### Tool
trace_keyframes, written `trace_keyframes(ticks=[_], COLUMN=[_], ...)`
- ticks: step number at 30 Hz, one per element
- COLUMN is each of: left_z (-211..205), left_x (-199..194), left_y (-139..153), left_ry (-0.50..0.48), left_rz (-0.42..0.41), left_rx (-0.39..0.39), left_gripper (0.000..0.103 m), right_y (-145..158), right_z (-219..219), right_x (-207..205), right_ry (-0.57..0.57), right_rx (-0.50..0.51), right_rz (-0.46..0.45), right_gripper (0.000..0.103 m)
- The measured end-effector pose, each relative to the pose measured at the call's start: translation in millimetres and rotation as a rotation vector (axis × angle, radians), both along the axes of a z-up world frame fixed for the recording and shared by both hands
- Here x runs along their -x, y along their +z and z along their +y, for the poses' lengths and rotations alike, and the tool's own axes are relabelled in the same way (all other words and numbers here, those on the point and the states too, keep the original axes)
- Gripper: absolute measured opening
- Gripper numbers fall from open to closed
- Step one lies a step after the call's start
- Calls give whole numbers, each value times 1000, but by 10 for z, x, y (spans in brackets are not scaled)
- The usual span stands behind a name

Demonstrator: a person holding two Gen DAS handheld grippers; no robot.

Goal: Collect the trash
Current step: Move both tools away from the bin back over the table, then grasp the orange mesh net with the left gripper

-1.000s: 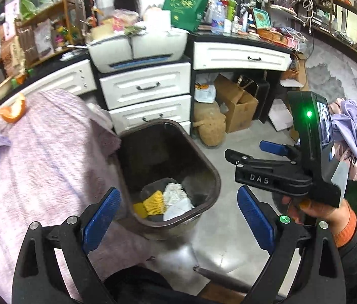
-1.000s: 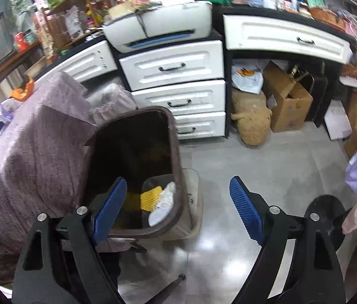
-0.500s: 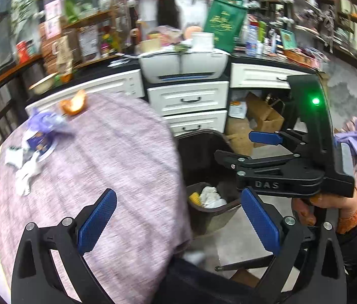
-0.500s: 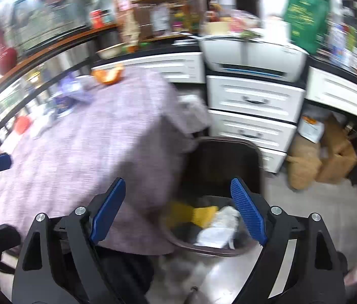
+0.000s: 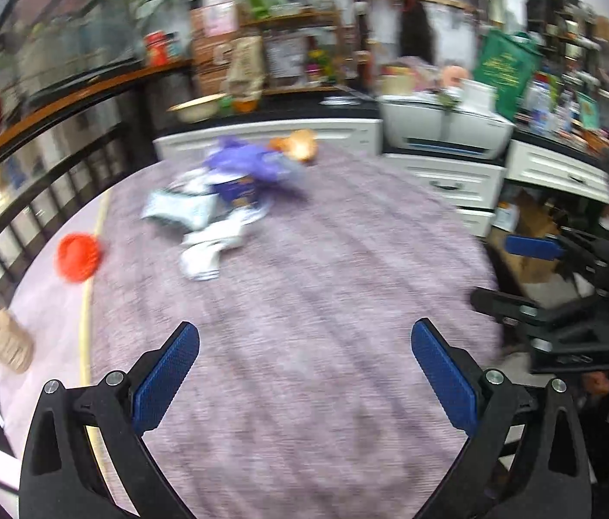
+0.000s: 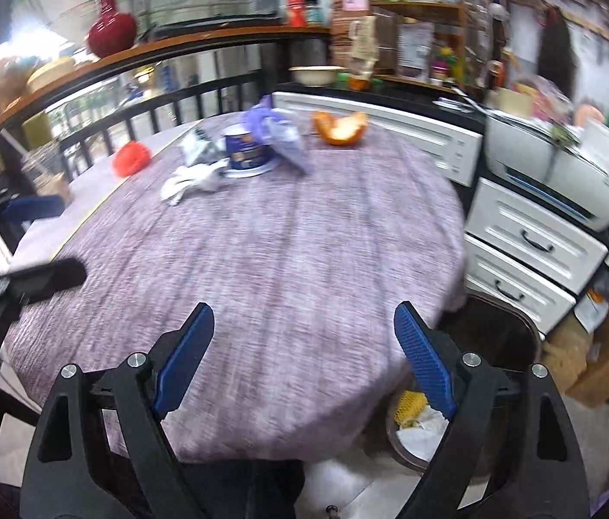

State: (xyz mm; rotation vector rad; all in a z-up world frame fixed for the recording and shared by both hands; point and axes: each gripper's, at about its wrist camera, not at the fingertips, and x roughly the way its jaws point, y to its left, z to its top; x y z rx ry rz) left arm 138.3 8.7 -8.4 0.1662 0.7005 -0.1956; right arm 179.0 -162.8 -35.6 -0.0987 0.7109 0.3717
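Trash lies at the far side of a round table with a purple cloth [image 6: 261, 268]: a crumpled white tissue [image 6: 189, 181], a blue paper cup [image 6: 246, 153] under a purple wrapper [image 6: 276, 129], an orange peel [image 6: 341, 127] and a red lid [image 6: 131, 158]. The left wrist view shows the same tissue [image 5: 207, 251], purple wrapper [image 5: 252, 164], orange peel [image 5: 298, 147] and red lid [image 5: 78, 257], blurred. My left gripper [image 5: 304, 372] and right gripper [image 6: 304, 354] both hover open and empty over the near cloth. The dark trash bin [image 6: 498, 346] stands by the table's right edge, holding yellow and white scraps [image 6: 416, 415].
White drawers [image 6: 529, 251] and a printer [image 6: 555, 164] line the right side. A black railing with a wooden ledge [image 6: 153, 52] and a red vase [image 6: 112, 30] runs behind the table. A paper cup [image 5: 6, 339] stands at the table's left edge. Cardboard boxes [image 6: 598, 346] sit on the floor.
Both grippers have swung left and up from over the trash bin to over the table. The bin has slid to the right edge of view; the trash on the cloth has come into sight.
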Motion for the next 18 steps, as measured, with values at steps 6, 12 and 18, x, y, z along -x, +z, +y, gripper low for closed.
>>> trace_keyframes(ticks=[6,12,18], left_z=[568,1124,1582], left_x=[-301,-747,-1299], left_y=[-23,-36,-20], left_ry=[155,247,343], left_rz=[-16,21,36], left_rx=[-81,-83,-96], left_gripper=[97,97,97], right_y=[66,80,-12], right_z=[316,611,759], right_x=[-134,-259,-352], right_ry=[77,117,132], right_rx=[-11,18,41], right_rz=[5,7,37], right_gripper=[84,84,84])
